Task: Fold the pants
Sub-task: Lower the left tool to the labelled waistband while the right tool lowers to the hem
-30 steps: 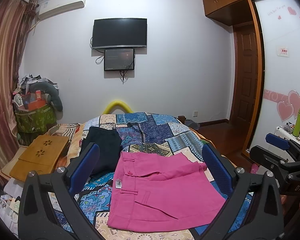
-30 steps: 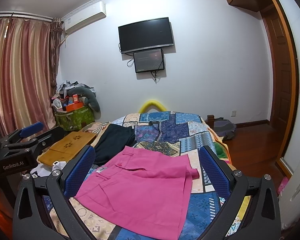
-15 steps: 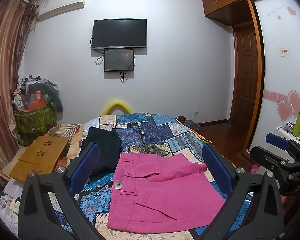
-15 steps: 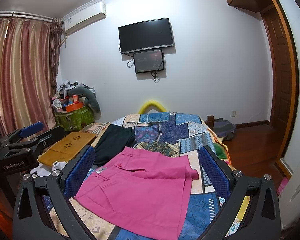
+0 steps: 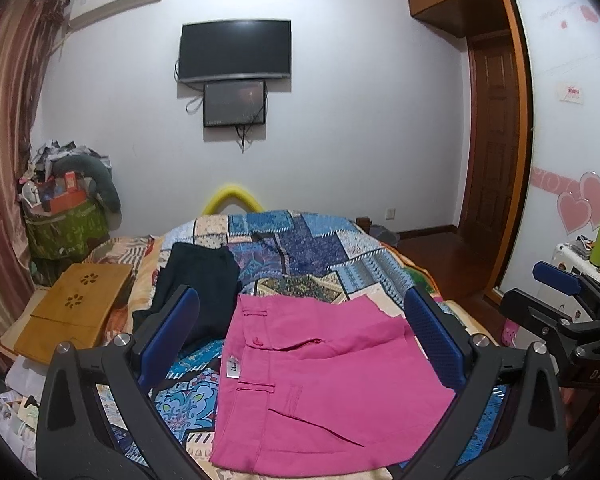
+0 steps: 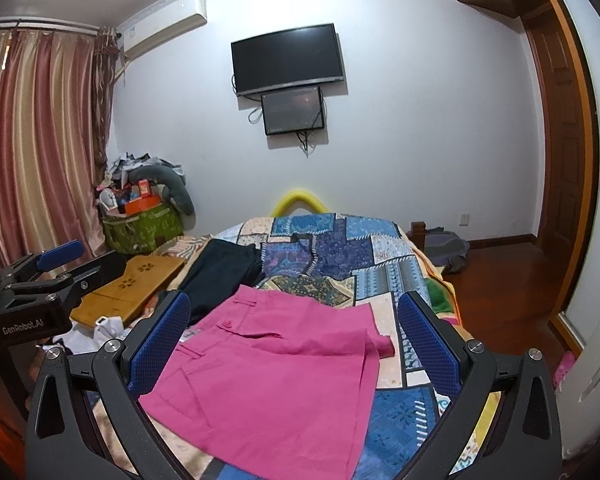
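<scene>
Folded pink pants (image 5: 324,376) lie flat on the patchwork bedspread (image 5: 312,256), waistband to the left; they also show in the right wrist view (image 6: 276,376). My left gripper (image 5: 300,344) is open and empty, held above the near edge of the pants. My right gripper (image 6: 294,344) is open and empty too, above the pants. Each gripper shows in the other's view, the right gripper (image 5: 568,312) at the right, the left gripper (image 6: 48,280) at the left.
A dark folded garment (image 5: 200,280) lies on the bed left of the pink pants. A wooden lap table (image 5: 72,312) sits at the bed's left side, with a full green basket (image 5: 64,224) behind. A TV (image 5: 236,50) hangs on the far wall. A door (image 5: 492,136) stands right.
</scene>
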### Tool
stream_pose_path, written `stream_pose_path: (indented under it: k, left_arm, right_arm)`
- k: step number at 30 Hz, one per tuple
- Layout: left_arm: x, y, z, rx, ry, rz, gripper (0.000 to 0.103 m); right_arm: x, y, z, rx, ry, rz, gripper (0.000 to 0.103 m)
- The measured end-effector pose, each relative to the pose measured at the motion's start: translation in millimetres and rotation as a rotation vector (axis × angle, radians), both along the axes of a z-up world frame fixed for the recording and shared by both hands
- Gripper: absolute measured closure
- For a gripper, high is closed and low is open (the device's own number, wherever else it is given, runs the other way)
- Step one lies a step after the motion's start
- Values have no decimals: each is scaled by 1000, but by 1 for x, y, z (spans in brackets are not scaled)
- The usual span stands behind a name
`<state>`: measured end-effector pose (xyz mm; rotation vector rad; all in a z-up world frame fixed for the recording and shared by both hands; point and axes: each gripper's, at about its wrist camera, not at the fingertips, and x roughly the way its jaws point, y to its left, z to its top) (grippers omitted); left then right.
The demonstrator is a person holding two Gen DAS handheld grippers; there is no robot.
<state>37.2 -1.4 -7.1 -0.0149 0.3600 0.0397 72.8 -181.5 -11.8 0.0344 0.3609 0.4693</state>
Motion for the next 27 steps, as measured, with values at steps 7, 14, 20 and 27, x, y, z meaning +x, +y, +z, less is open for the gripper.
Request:
stream_pose_path:
  k: [7, 14, 20, 27]
  left_arm:
    - [78, 28, -35, -29, 170, 39, 0]
    - [158, 58, -86, -31, 394, 63, 0]
    - [202, 81, -131, -29, 580, 27, 13]
    - [226, 106, -174, -65, 761, -17, 42]
  right_arm:
    - [51, -1, -30, -47, 63, -40, 0]
    - [111, -7, -82, -109, 251, -36, 0]
    - [149, -17, -123, -100, 463, -1, 20]
    - [176, -14, -134, -113, 519, 39, 32]
